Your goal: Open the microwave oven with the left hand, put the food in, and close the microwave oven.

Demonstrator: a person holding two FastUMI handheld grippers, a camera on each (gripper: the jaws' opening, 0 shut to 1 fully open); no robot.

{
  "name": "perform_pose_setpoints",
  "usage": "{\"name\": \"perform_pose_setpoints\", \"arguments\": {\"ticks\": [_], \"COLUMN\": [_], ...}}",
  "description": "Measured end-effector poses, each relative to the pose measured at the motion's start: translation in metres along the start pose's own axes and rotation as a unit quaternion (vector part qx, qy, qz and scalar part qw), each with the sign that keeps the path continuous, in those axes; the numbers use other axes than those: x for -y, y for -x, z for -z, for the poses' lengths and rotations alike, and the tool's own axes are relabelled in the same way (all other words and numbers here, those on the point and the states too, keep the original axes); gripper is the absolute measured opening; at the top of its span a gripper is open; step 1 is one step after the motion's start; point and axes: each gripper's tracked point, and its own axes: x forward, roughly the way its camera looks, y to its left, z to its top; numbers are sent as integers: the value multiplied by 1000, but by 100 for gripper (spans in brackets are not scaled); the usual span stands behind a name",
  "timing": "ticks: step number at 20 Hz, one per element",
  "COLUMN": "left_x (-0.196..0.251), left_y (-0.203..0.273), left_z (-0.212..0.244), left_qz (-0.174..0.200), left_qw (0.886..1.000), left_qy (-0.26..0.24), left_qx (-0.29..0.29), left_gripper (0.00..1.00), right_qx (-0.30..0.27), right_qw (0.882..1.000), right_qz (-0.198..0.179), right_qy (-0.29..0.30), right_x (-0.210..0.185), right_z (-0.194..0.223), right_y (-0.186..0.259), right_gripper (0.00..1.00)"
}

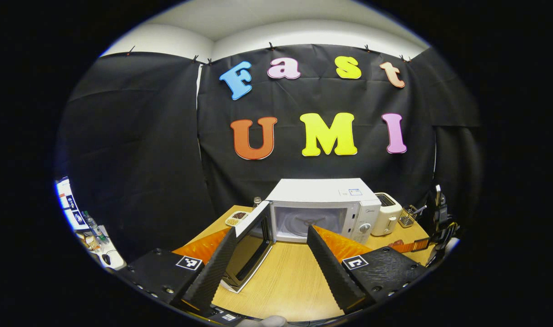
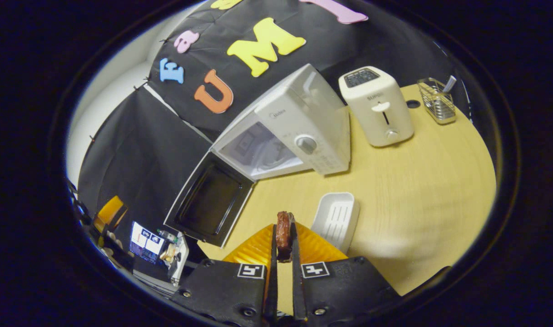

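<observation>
A white microwave oven (image 1: 324, 204) stands at the back of the wooden table, its door (image 1: 251, 243) swung wide to the left and its cavity (image 1: 310, 221) bare. My left gripper (image 1: 269, 247) hovers open in front of it, nothing between its fingers. In the right gripper view the microwave oven (image 2: 303, 127) appears tilted, its door (image 2: 210, 200) hanging open. My right gripper (image 2: 283, 236) is shut on a thin brown piece of food (image 2: 284, 231), held above the table near a white ribbed dish (image 2: 335, 218).
A white toaster (image 2: 377, 105) stands right of the microwave, with a wire holder (image 2: 436, 100) farther right. A small tray of snacks (image 1: 236, 218) lies left of the microwave. Bare wooden table (image 2: 417, 190) spreads in front. Clutter sits off the table's left edge (image 1: 92, 231).
</observation>
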Motion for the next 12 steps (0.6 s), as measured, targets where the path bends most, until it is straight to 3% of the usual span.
{"name": "perform_pose_setpoints", "arguments": {"ticks": [4, 8, 12], "left_x": [-13, -25, -37], "left_y": [-2, -7, -17], "left_z": [10, 24, 27], "left_qz": [32, 71, 94], "left_qw": [999, 997, 995], "left_qy": [-15, -20, -24], "left_qx": [-6, -15, -2], "left_gripper": [96, 96, 96], "right_qx": [42, 96, 157], "right_qw": [999, 995, 983], "right_qz": [-1, 0, 5], "right_qy": [3, -32, -97], "right_x": [-48, -90, -113], "right_z": [-14, -22, -33], "right_y": [-45, -109, -172], "right_gripper": [16, 16, 16]}}
